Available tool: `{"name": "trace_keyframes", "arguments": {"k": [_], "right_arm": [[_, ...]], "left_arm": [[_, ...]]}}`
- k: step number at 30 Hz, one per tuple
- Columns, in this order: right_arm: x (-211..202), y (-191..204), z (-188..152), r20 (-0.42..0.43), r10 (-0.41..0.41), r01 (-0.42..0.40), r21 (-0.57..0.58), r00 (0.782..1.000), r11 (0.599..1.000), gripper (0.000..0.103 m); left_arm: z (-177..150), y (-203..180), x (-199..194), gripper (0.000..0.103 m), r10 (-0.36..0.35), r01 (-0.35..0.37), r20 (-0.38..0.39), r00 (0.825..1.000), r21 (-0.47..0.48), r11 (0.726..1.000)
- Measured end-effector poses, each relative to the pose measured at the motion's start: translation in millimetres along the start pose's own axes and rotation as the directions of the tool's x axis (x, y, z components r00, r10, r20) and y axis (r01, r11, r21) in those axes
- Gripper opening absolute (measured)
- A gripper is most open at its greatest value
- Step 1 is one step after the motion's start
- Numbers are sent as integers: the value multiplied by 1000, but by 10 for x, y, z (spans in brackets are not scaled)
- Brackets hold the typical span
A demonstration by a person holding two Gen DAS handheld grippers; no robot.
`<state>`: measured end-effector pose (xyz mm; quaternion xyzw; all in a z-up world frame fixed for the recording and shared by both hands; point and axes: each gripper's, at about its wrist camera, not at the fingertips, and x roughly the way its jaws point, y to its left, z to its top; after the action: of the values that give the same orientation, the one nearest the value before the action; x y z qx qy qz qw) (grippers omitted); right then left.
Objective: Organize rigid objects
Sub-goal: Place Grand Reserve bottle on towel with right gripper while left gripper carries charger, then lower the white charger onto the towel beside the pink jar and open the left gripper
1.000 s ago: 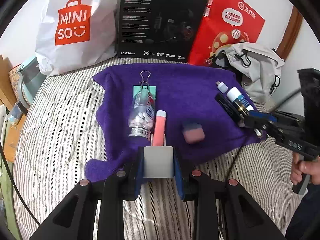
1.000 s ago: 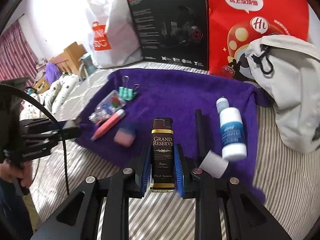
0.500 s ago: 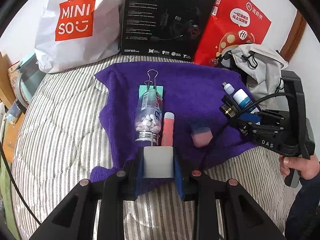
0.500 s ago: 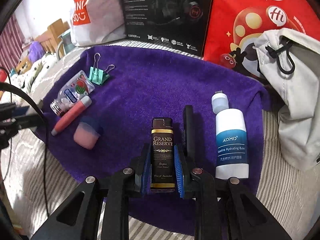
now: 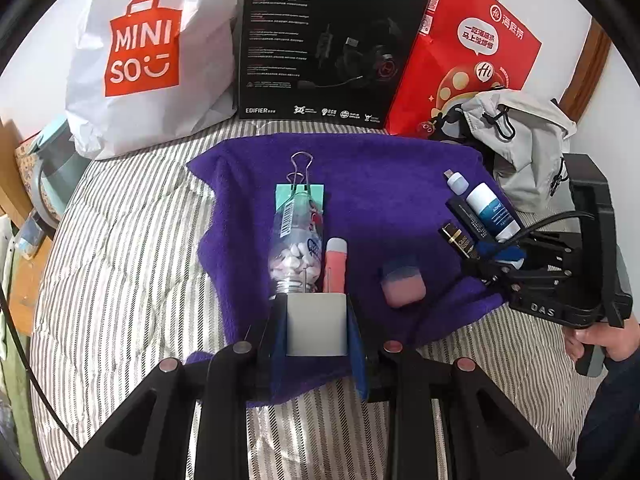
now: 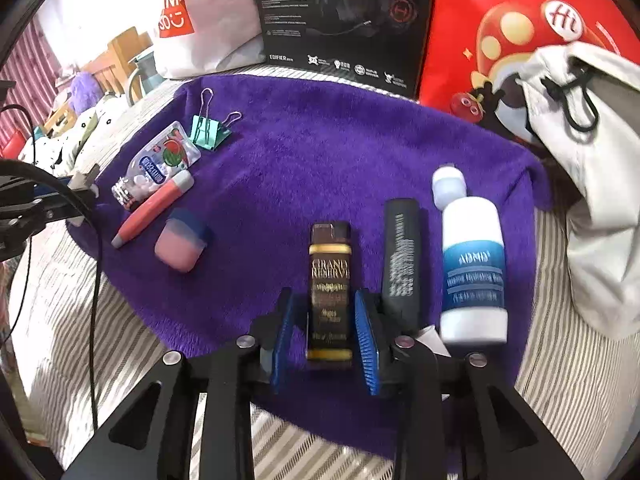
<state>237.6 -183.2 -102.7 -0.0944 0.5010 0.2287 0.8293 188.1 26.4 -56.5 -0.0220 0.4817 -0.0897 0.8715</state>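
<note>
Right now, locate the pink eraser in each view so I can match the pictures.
Left wrist: pink eraser, right of centre on the purple towel, right of the pink pen.
Right wrist: pink eraser, left of centre, just right of the pen's tip.
Shared landmark: the green binder clip.

A dark brown Grand Reserve lighter (image 6: 330, 288) lies flat on the purple towel (image 6: 320, 160), between the right gripper (image 6: 325, 344) fingers. Just right of it lie a black stick (image 6: 401, 256) and a white bottle (image 6: 472, 264).

Miniso bag (image 5: 140, 60), headset box (image 5: 328, 40), red bag (image 5: 472, 56), backpack (image 5: 524, 140).
</note>
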Motion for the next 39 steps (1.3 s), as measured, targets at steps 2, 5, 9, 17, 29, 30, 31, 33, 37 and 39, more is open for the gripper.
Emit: {"name": "trace_keyframes", "arguments": {"k": [2,5,9,17,29,30,31,33,37,39], "right_arm": [[-92,-28,-39,16,10,-10,6,1000,1000,31],[-250,-54,-72,49,10,-11,13,999,1000,31],[-497,-76,-137,90,2,-4,14,996,1000,32],[-805,-79,-344,130,-4,3,10,992,1000,33],[-1000,-111,-538,157,-31,27,32,987,999,34],[-993,-116,-546,156,-31,25,36,987,999,34],[-984,-127,-558,152,-29,23,40,988,999,34],[-968,-147,-591,145,-30,24,48,989,999,34],[-930,-175,-641,132,-26,18,62,991,998,34],[-913,-172,-650,127,-22,14,65,992,998,34]], "left_arm": [[20,-23,26,26,-6,6,-1,1000,4,1000],[45,-81,91,26,-12,12,-11,1000,16,1000],[75,-183,220,26,-19,20,-34,999,41,999],[89,-330,478,26,45,-37,-78,996,94,995],[151,-557,621,26,60,-41,-112,992,161,986],[148,-570,645,26,60,-40,-116,991,161,986],[144,-579,670,26,60,-40,-121,991,162,986],[141,-599,686,26,71,-50,-114,991,170,984],[128,-602,687,26,77,-57,-105,991,184,981],[123,-602,680,26,80,-59,-107,991,187,981]]}}
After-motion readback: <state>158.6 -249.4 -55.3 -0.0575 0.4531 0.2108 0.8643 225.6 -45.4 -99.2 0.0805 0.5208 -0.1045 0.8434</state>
